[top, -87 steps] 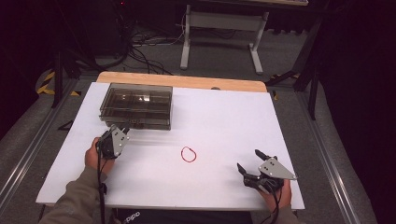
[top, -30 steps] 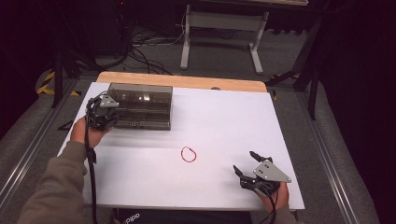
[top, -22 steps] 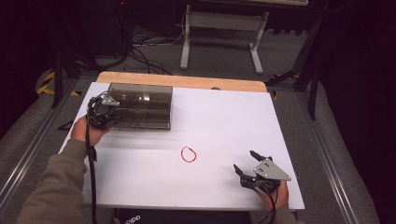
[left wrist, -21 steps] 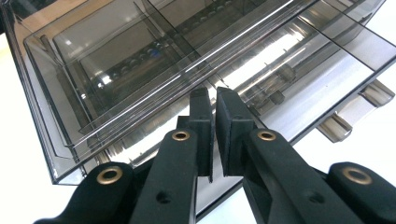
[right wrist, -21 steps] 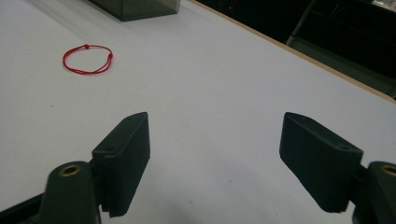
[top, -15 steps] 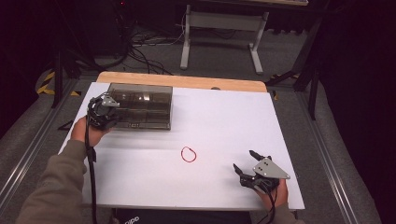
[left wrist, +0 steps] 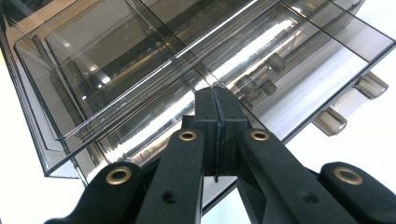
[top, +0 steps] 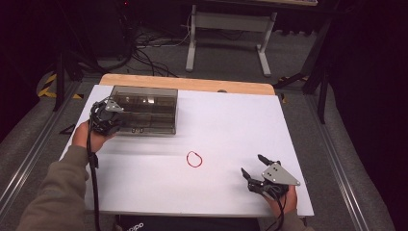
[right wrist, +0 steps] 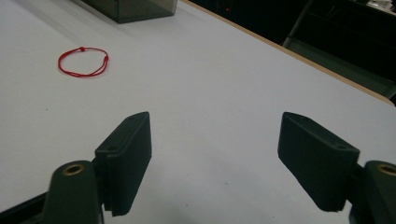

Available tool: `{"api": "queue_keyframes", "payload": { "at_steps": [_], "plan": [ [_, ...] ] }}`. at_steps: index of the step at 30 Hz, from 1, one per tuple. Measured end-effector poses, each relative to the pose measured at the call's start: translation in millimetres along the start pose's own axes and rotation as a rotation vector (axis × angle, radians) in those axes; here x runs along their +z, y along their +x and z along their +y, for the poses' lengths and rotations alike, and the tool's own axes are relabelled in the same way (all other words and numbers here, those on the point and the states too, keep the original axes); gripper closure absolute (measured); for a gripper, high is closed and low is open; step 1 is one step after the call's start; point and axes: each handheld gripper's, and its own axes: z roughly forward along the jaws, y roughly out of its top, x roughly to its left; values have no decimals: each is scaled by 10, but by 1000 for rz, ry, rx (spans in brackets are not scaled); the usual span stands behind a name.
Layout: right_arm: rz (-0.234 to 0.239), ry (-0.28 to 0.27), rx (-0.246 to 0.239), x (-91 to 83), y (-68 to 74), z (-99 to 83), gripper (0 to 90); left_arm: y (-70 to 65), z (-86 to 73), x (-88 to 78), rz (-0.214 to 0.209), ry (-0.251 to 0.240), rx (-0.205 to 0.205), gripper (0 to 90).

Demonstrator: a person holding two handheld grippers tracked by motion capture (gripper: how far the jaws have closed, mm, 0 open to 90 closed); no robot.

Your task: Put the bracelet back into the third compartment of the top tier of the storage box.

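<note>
A smoky clear plastic box point(top: 144, 109) with compartments stands at the table's far left. My left gripper point(top: 113, 115) is at the box's near left corner. In the left gripper view its jaws point(left wrist: 217, 100) are shut together, tips resting over the box lid point(left wrist: 154, 60) near the front edge, and I see nothing between them. A red string loop point(top: 194, 159) lies flat mid-table, also in the right gripper view point(right wrist: 83, 61). My right gripper point(top: 251, 163) rests low at the near right. Its jaws point(right wrist: 215, 144) have just been closing a little but stand apart, with nothing between them.
The white table sheet point(top: 231, 120) ends in a wooden strip point(top: 192, 83) at the far edge. Two latches point(left wrist: 348, 107) stick out from the box's front. Beyond the table are cables and a metal stand point(top: 226, 29) on the floor.
Since the earliest frame my left hand has moved away from me, from the open sheet up to the box's corner. Over the last second neither hand has visibly shifted.
</note>
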Motion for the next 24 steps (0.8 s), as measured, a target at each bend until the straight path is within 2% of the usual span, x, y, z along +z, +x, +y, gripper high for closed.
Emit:
{"api": "queue_keyframes", "payload": {
  "at_steps": [1, 6, 20, 24],
  "plan": [
    [0, 0, 0, 0, 0, 0, 269, 10, -10, -5, -9, -4, 10, 877],
    [-3, 1, 2, -7, 4, 4, 270, 34, -52, -18, -45, -23, -6, 878],
    [-6, 6, -16, -66, 38, -8, 270, 1, -108, -62, -33, -22, 22, 894],
    [-9, 5, -17, -74, 40, -10, 270, 21, -154, -79, -18, -33, 13, 895]
  ]
}}
